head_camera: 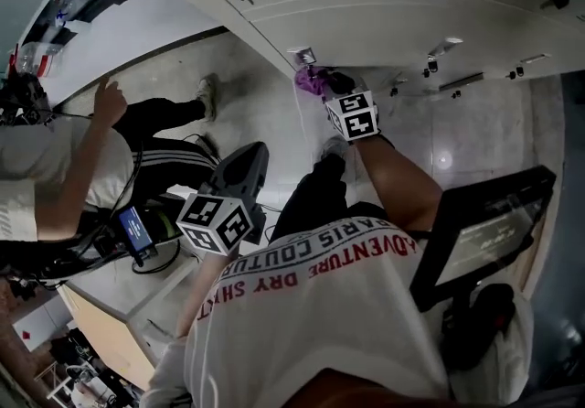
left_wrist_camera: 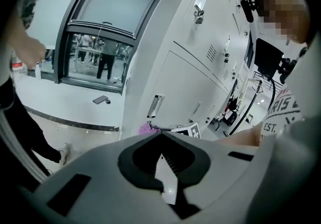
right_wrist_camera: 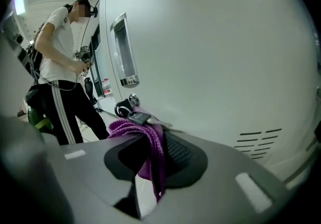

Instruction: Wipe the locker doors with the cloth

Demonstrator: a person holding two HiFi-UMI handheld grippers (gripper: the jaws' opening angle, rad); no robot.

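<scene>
The purple cloth (right_wrist_camera: 146, 140) hangs bunched between the jaws of my right gripper (right_wrist_camera: 150, 135), which is shut on it. It is pressed low against a pale grey locker door (right_wrist_camera: 225, 62), just beside a key (right_wrist_camera: 134, 116) hanging in the door's lock. In the head view the cloth (head_camera: 312, 80) touches the locker bank (head_camera: 366, 13) near its bottom corner, with the right gripper (head_camera: 329, 84) behind it. My left gripper (head_camera: 259, 152) is held back by my body, away from the lockers. Its jaws are shut with nothing in them (left_wrist_camera: 161, 133).
A recessed handle (right_wrist_camera: 123, 52) sits above the key. Another person (head_camera: 64, 159) stands at the left, close to the lockers' end. A window with a ledge (left_wrist_camera: 75, 102) and a phone (left_wrist_camera: 100, 100) lies beyond. A dark screen (head_camera: 484, 228) hangs at my right side.
</scene>
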